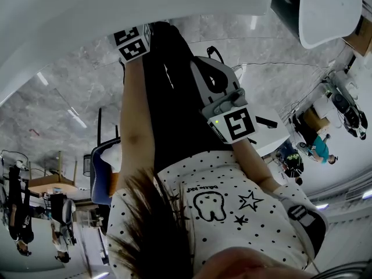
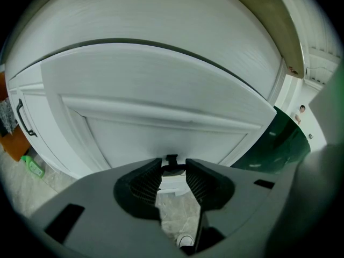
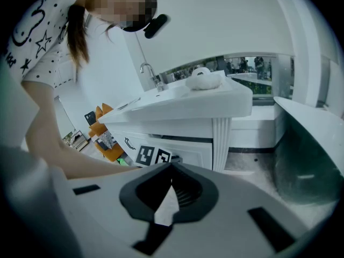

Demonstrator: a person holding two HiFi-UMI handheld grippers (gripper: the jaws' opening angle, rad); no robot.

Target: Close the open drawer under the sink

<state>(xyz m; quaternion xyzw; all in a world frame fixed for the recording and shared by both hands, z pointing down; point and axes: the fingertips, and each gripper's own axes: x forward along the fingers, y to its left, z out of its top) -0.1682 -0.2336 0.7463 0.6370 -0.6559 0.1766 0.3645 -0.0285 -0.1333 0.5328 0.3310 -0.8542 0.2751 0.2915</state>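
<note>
Sink [image 3: 183, 98] with drawer [image 2: 161, 90] beneath, standing slightly out.
Sink carries a white roll [image 3: 202, 72] on its top; basin interior not visible. Drawer's long axis runs side to side, front facing the left gripper [image 2: 173, 171], dark gap along its top edge, contents unseen. Left jaws narrow, clasping the black handle [image 2: 171, 159]. Right gripper [image 3: 172, 168] well apart, jaws together, empty.

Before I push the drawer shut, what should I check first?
1. Drawer open: ok, a dark gap shows above its front.
2. Drawer handle between the left gripper jaws: ok.
3. Jaws squeezing the handle: cannot tell.
4. Right gripper out of the way: ok, jaws together, back from the sink cabinet.
5. Nothing sticking out of the drawer: cannot tell, its inside is hidden.
</note>
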